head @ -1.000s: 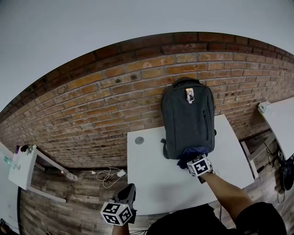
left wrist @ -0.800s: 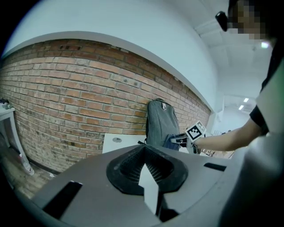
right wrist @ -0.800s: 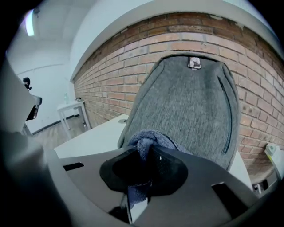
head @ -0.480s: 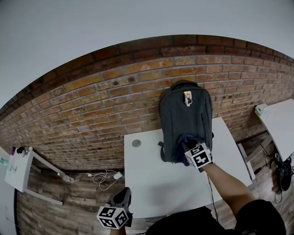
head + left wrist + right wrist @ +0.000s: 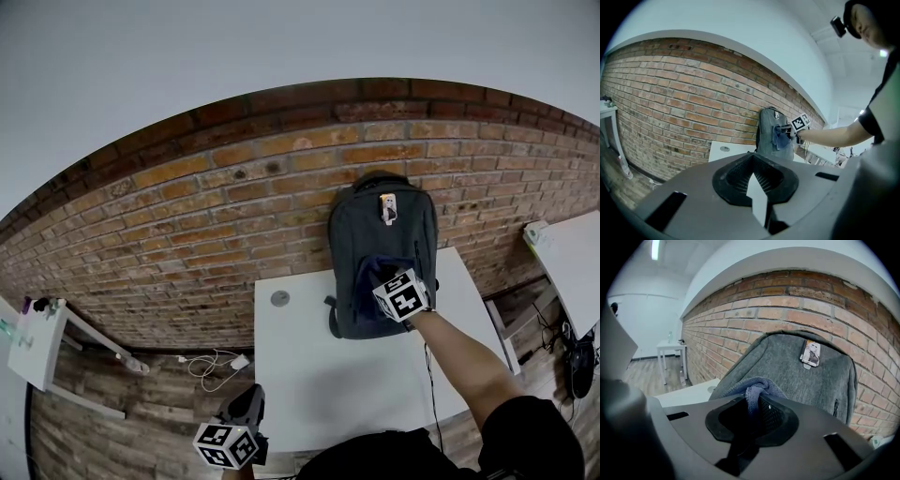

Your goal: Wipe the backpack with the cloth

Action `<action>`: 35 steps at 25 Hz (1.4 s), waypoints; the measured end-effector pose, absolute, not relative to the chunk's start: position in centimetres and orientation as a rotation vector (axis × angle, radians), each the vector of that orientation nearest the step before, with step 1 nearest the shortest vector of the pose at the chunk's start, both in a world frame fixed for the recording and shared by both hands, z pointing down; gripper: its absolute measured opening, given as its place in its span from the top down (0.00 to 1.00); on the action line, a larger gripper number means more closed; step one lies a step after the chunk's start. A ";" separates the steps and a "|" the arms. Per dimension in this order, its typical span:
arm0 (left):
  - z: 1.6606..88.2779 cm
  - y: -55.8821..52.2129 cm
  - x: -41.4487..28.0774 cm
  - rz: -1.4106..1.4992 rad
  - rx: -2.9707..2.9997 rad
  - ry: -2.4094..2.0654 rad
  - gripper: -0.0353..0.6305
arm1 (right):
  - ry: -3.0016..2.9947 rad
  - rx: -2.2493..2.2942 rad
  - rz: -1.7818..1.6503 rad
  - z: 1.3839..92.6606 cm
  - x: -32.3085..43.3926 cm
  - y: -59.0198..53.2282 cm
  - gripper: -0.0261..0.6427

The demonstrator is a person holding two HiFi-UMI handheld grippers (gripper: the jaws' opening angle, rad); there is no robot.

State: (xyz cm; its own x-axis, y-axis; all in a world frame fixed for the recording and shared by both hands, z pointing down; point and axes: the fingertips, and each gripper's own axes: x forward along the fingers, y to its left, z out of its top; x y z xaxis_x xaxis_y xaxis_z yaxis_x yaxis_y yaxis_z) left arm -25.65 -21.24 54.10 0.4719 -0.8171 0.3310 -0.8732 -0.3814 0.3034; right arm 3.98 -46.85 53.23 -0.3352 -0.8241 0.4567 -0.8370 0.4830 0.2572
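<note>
Red brick wall (image 5: 187, 216) backs a white table (image 5: 319, 375) that stands on a wood-plank floor (image 5: 131, 417). The right gripper (image 5: 382, 278) has its jaws closed on a dark blue cloth (image 5: 754, 387). A fold of the cloth rises out from between the jaws and spreads flat against the front of the grey backpack (image 5: 375, 234), about halfway up its face. The person's bare forearm (image 5: 459, 361) reaches in across the right near part of the tabletop. The backpack stands upright at the far edge of the tabletop, towards the right far corner, with its back against the bricks. A small tag (image 5: 386, 208) hangs near its top and a side strap (image 5: 332, 314) trails at its lower left. A small round grey disc (image 5: 280, 298) sits on the tabletop just left of the backpack, near the far left corner. The left gripper (image 5: 757, 187) hangs off the near left corner of the tabletop, well apart from the backpack. Its jaws are drawn nearly together with only a thin pale sliver between them, and they grip nothing. White cables (image 5: 220, 361) lie on the floor by the wall, left of the table. Other white tables stand further out at the left (image 5: 37, 342) and right (image 5: 572, 253).
</note>
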 end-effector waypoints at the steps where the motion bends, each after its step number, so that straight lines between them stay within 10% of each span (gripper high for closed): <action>1: 54.1 -21.4 -25.8 0.171 2.286 -1.413 0.95 | -2.198 1.370 0.025 52.9 4.0 -47.3 0.88; 35: 55.0 -25.0 -22.4 0.184 2.257 -1.325 0.95 | -2.101 1.376 -0.365 42.3 2.3 -58.0 0.88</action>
State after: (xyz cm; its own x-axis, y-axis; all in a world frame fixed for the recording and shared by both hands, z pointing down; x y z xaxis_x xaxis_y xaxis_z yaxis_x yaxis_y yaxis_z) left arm -22.43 -25.04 55.02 0.5140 -0.7772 0.3630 -0.8468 -0.3921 0.3594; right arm 2.25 -58.04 42.28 -0.2874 -0.9001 0.3274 -0.7368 0.4262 0.5248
